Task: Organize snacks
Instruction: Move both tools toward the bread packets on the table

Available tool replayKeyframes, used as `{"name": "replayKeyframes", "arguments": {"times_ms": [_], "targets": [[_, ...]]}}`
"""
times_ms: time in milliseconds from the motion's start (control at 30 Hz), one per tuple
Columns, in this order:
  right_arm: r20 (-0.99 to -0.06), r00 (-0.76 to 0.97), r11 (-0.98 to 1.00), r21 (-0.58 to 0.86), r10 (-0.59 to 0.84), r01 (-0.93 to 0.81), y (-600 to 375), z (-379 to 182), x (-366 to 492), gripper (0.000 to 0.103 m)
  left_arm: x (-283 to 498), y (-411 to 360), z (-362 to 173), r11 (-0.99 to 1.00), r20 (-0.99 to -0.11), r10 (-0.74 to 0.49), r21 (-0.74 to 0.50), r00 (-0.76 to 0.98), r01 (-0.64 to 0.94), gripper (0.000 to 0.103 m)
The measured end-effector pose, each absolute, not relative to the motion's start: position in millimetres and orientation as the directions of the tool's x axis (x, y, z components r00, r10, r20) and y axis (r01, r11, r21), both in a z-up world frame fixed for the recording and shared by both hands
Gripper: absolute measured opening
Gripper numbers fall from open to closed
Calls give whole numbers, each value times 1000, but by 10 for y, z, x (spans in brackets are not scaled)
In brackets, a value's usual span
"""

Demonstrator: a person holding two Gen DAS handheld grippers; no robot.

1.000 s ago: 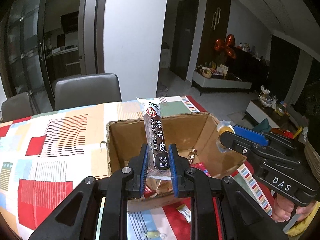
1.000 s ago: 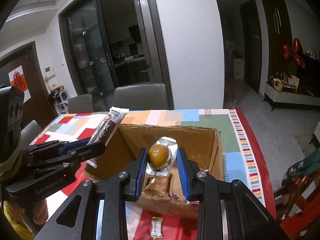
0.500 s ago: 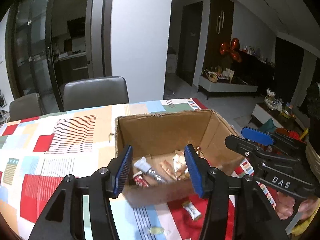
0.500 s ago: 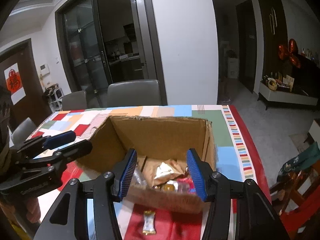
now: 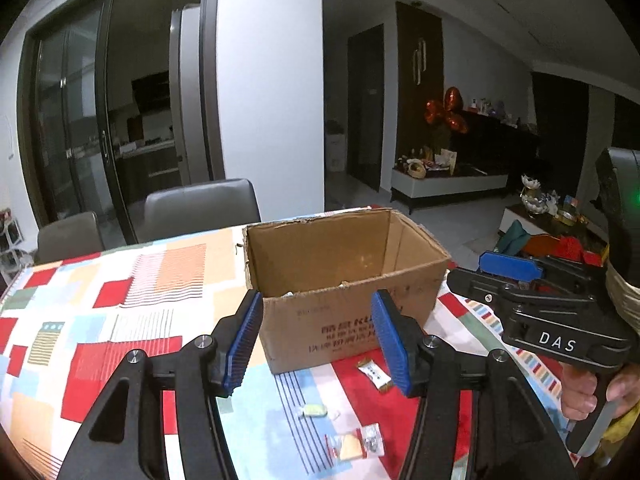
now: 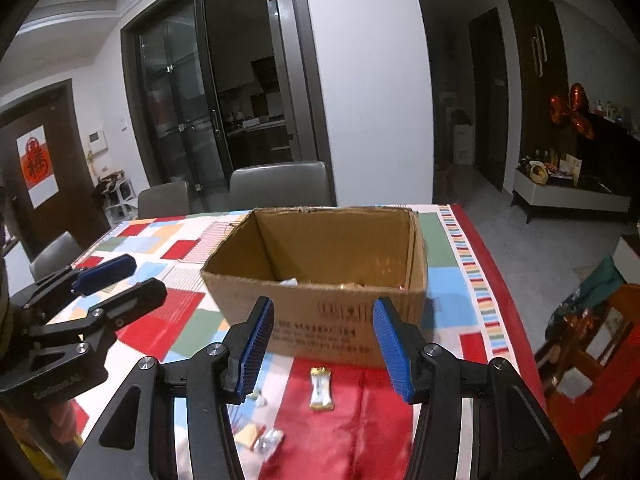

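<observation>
Blue ribbed pads line the fingers of both tools, and both pairs are spread wide with nothing between them. The left gripper (image 5: pixel 318 334) hovers just in front of the cardboard box (image 5: pixel 340 280), its pads framing the box's near wall. The right gripper (image 6: pixel 324 344) hangs the same way before the same box (image 6: pixel 320 280), fingers apart and empty. From the left wrist view the right gripper (image 5: pixel 516 276) shows off to the side, held in a hand (image 5: pixel 592 394) at the box's right. From the right wrist view the left gripper (image 6: pixel 108 284) shows at the box's left.

The box stands open-topped on the bench (image 5: pixel 120 320), which wears a cloth of red, orange, blue and green patches. Only scraps of wrappers peek over the box's near rim; what lies deeper is hidden.

On the cloth just before the box lies a small white and gold snack bar (image 6: pixel 321 389), seen also in the left view (image 5: pixel 375 375). Nearer the cameras lie a pale green wrapped candy (image 5: pixel 312 411) and a clear packet with an orange piece inside (image 5: pixel 354 442).

Grey chairs (image 6: pixel 280 188) stand at the bench's far side, before dark glass sliding doors (image 6: pixel 180 108). Red foil balloons (image 5: pixel 446 114) hang in the room beyond.
</observation>
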State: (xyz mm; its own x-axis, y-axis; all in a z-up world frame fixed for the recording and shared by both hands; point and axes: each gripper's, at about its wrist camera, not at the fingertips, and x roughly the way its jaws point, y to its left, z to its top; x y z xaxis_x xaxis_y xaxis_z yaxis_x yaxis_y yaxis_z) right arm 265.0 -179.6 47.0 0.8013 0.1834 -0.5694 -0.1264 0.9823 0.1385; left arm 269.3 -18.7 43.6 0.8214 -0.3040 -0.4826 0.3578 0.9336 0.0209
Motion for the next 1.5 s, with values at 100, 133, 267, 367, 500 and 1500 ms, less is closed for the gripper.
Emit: {"name": "replayKeyframes", "arguments": {"times_ms": [100, 133, 267, 367, 500, 1500], "targets": [[-573, 803, 985, 144, 165, -100, -1750, 460, 2461, 53, 2544, -139, 428, 925, -470, -322, 28, 822, 378, 55], [-577, 802, 985, 145, 157, -89, -1727, 453, 2397, 53, 2512, -123, 420, 923, -469, -328, 26, 820, 384, 55], [-588, 797, 984, 172, 135, -40, -1687, 388, 2169, 53, 2401, -45, 389, 913, -467, -357, 11, 809, 409, 55], [-607, 784, 979, 206, 130, -3, -1641, 313, 2027, 53, 2306, -27, 348, 902, -466, -376, 15, 801, 432, 55], [-622, 777, 972, 228, 96, 63, -1545, 203, 1845, 53, 2191, 36, 257, 882, -463, -411, 18, 785, 472, 55], [-838, 545, 861, 270, -11, 432, -1368, -905, 1425, 53, 2334, -251, -950, 636, -647, -499, 178, 577, 750, 55]]}}
